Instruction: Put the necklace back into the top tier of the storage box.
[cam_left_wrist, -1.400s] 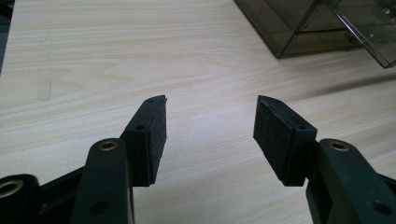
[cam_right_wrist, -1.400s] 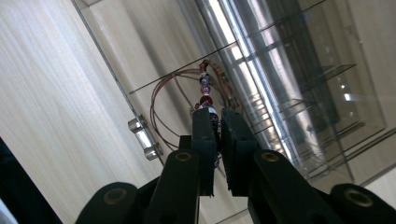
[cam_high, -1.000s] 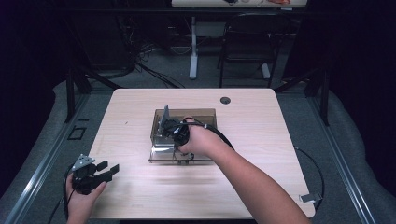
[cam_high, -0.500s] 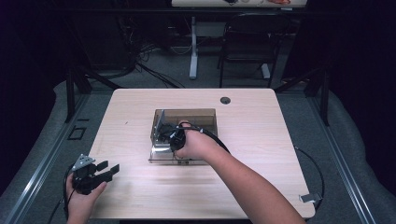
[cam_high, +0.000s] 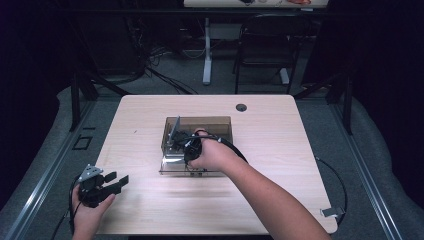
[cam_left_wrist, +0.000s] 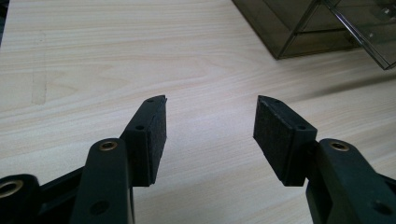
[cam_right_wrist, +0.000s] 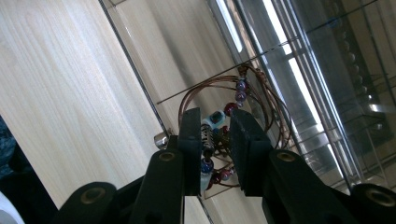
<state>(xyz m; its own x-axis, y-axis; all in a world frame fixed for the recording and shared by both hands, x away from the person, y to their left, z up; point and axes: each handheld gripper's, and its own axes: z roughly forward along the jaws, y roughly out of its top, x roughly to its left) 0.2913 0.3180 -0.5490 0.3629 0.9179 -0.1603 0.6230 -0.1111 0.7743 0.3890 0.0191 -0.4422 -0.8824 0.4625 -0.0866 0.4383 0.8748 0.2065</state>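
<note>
A smoky clear plastic box sits mid-table with a clear panel standing up at its left side. My right gripper reaches into the box's front part. In the right gripper view its jaws straddle a copper-wire bracelet with red, purple and turquoise beads. The jaws have just been opening, and the pads stand slightly apart around the beads. My left gripper hovers over the table's front left corner, open with nothing between its jaws.
A dark round grommet hole lies in the tabletop beyond the box. The box corner shows far ahead in the left gripper view. A cable trails from the right gripper over the person's wrist. Bare wood surrounds the box.
The right hand stays at the box with only a slight shift of the wrist. The left gripper has not moved.
</note>
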